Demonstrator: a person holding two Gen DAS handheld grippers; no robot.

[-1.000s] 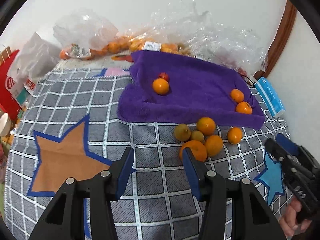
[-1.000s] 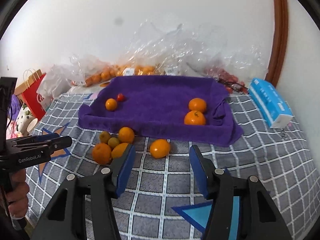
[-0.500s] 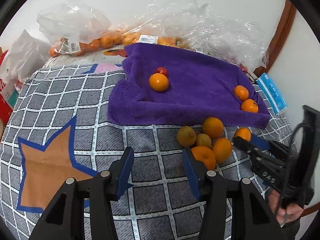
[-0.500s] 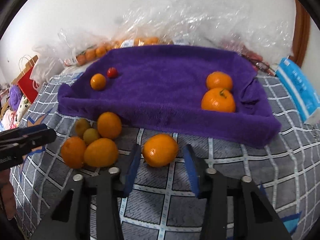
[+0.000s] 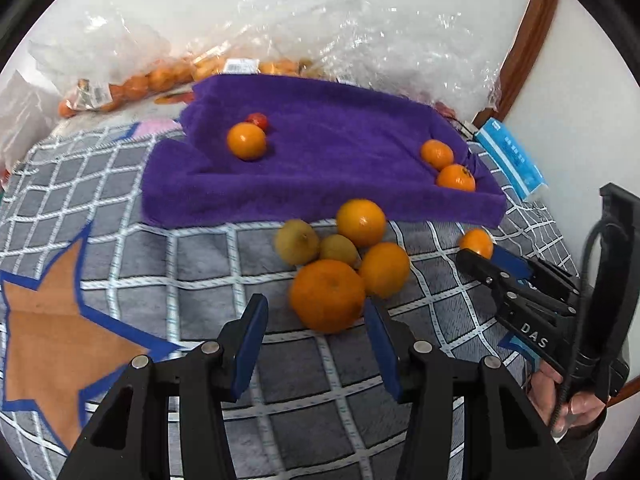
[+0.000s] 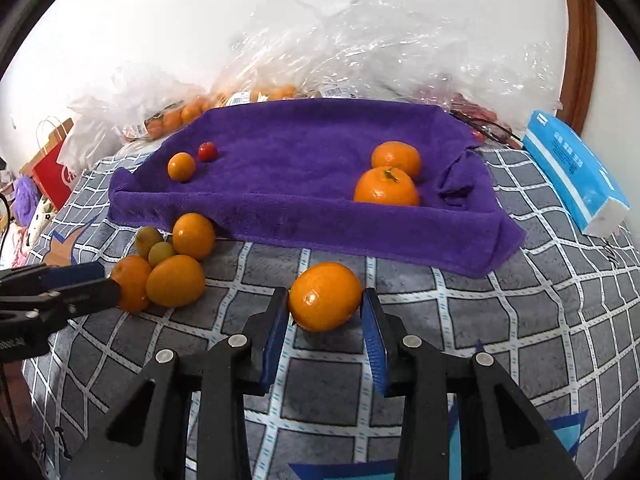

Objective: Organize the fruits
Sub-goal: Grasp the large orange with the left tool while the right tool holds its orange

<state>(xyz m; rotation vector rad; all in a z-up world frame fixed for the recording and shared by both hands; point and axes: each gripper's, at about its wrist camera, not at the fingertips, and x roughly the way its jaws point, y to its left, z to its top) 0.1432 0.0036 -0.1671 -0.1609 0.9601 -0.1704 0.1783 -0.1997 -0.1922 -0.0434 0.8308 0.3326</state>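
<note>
- The right gripper (image 6: 325, 318) is clamped on a lone orange (image 6: 325, 296) that sits on the checked blanket (image 6: 520, 320), just in front of the purple towel (image 6: 300, 184); its jaws press the fruit on both sides.
- The left gripper (image 5: 316, 344) has its jaws apart, with nothing held — the big orange (image 5: 327, 295) at the front of the fruit pile (image 5: 340, 256) lies just ahead of them and is not yet between them.
- The pile lies on the blanket against the towel's near edge, and holds oranges and two greenish fruits (image 5: 312, 242).
- On the towel two groups are seen: a small orange (image 6: 181, 166) beside a small red fruit (image 6: 207, 151) at its far left, and two oranges (image 6: 390, 180) touching each other at its right.
- Behind the towel, plastic bags (image 6: 192, 112) with more oranges inside are seen; what else is in them cannot be told.
- A slip is judged possible: the lone orange is round and smooth, and it is gripped near the tips of the jaws, so a quick lift could let it roll out.
- The pile could be scattered if the big orange is nudged by the left jaws — the fruits touch one another and the blanket is soft.
- Placed fruit could roll off the towel's lower front edge.
</note>
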